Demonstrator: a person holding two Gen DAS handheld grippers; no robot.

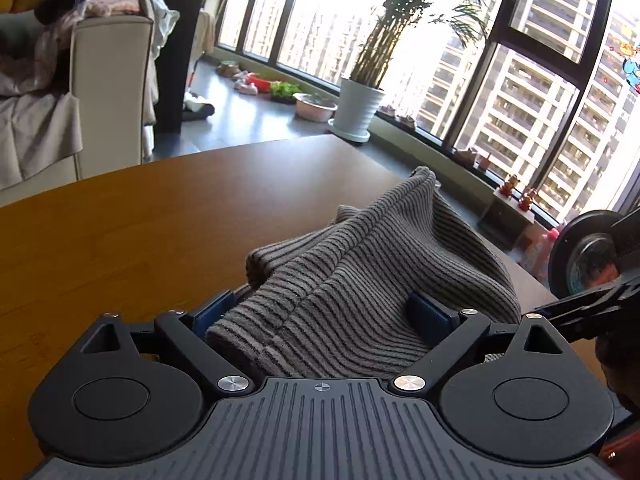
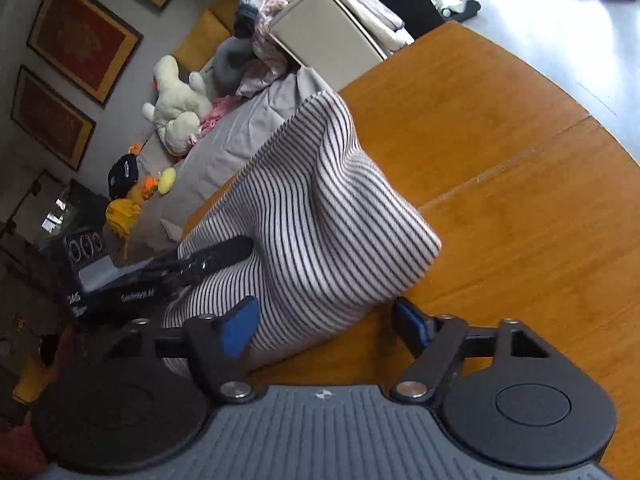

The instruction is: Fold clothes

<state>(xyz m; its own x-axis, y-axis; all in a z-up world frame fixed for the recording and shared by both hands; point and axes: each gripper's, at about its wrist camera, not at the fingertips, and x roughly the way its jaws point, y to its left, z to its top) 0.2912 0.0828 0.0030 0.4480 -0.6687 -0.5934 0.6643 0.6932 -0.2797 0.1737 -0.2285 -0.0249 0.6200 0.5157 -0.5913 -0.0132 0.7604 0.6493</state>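
Cloth first: nearest us, the left gripper (image 1: 326, 312) stands spread wide, a striped garment (image 1: 360, 272) bunched between its fingers but not pinched. Our right gripper (image 2: 324, 320) is also spread around the same garment, which rests on the wooden table (image 2: 520, 160). Farther off, a potted plant (image 1: 360, 108) stands by the windows.

One striped garment (image 2: 320, 208), one wooden table (image 2: 520, 200), two grippers, three framed pictures (image 2: 82, 38), one potted plant (image 1: 360, 108).

Striped garment (image 1: 352, 280) — bunched (tabletop)
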